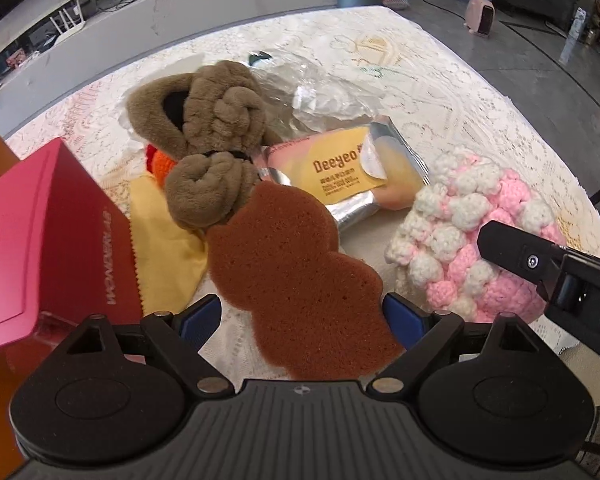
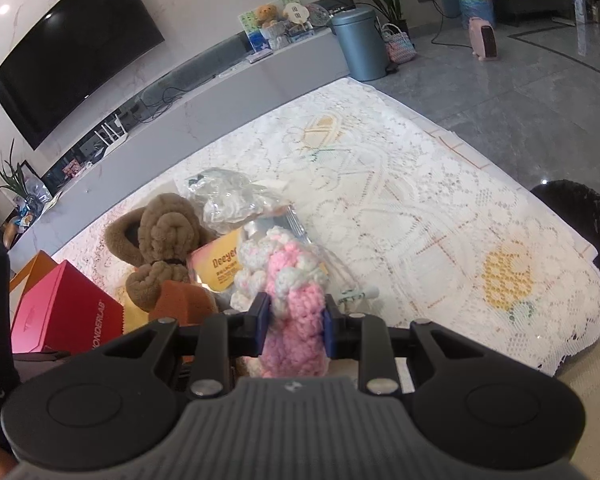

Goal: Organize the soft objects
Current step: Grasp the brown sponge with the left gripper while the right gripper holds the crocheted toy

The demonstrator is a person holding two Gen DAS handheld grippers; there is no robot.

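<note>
Both fingers of your left gripper (image 1: 302,314) stand wide astride the brown sponge (image 1: 296,276); its long axis runs forward; right gripper (image 2: 294,326) pinches the pink-and-white crochet piece (image 2: 292,312).

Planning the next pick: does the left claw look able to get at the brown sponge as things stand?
Probably yes. The left claw is open with the brown sponge already lying between its fingers; nothing lies on that near end. The sponge's far end is tucked against the brown plush scrunchie.
</note>
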